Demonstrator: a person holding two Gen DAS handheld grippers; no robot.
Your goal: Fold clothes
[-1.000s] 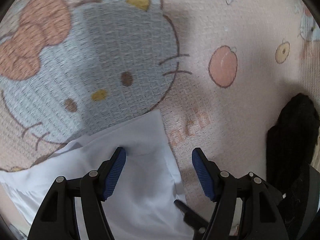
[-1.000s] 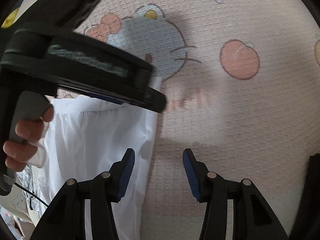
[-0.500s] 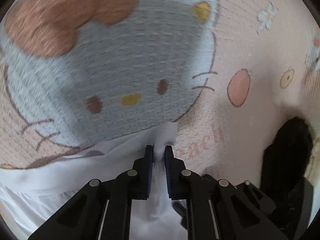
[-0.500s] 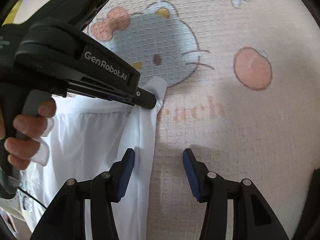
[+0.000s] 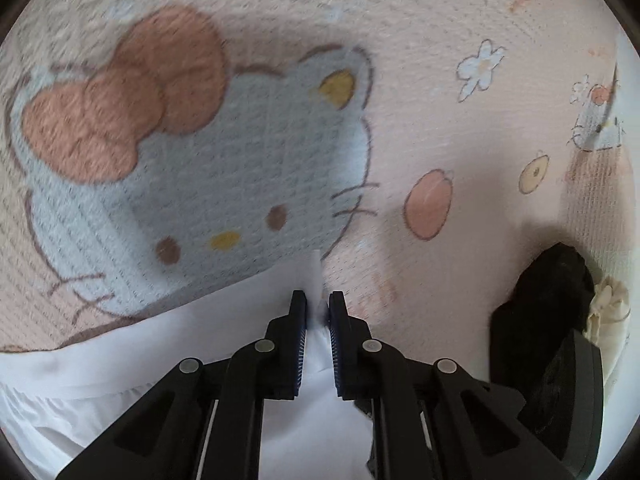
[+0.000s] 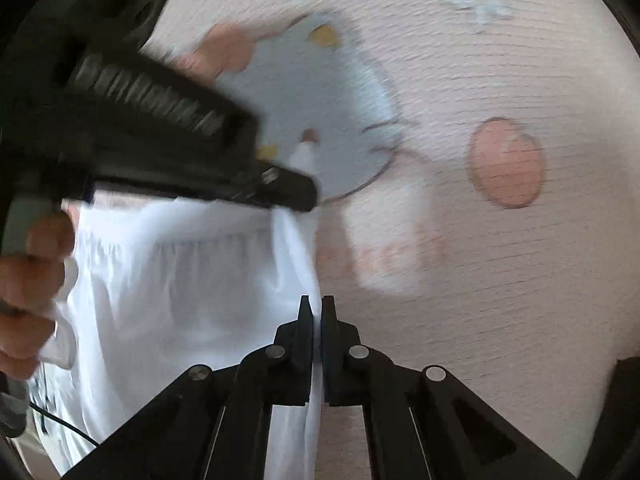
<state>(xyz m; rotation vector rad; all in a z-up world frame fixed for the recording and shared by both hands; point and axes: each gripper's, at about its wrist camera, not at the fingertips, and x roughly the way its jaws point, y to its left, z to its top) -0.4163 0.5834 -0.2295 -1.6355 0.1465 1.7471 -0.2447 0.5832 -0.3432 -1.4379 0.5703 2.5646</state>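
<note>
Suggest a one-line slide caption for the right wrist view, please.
Both tools, right and left, pinch the white garment's edge above the pink cartoon blanket.

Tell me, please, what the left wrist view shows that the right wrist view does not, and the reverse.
Only the left wrist view shows the black garment and the cream cloth beside it. Only the right wrist view shows the person's hand and the left claw from outside. Both show the white garment on the pink cartoon blanket, with each view's own claw, left and right, shut on its edge.

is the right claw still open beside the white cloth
No, the right claw is shut on the edge of the white garment, its jaws pinched together with fabric between them.
</note>
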